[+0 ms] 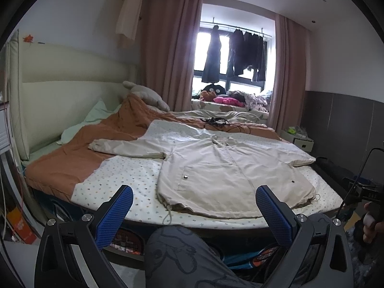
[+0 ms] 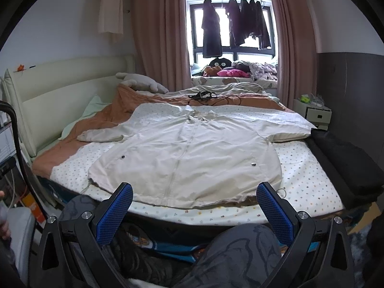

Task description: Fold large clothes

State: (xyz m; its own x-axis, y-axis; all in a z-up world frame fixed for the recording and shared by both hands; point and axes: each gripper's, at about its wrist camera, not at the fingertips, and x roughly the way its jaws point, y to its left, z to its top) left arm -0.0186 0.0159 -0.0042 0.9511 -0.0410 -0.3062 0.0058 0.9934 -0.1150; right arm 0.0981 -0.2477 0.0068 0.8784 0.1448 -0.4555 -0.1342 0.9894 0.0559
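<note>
Left gripper [image 1: 193, 202]: blue-padded fingers spread wide, holding nothing, short of the bed edge. Right gripper [image 2: 194, 201]: likewise spread, empty. Cream jacket [image 2: 184, 153]: flat, front up, sleeves out toward 9 and 3 o'clock, hem nearest, on a dotted sheet [image 2: 309, 177]. Orange quilt [image 1: 72, 153]: at 10 o'clock. Dark cords [image 2: 204, 95], possibly cables: at 12 o'clock beyond the collar.
</note>
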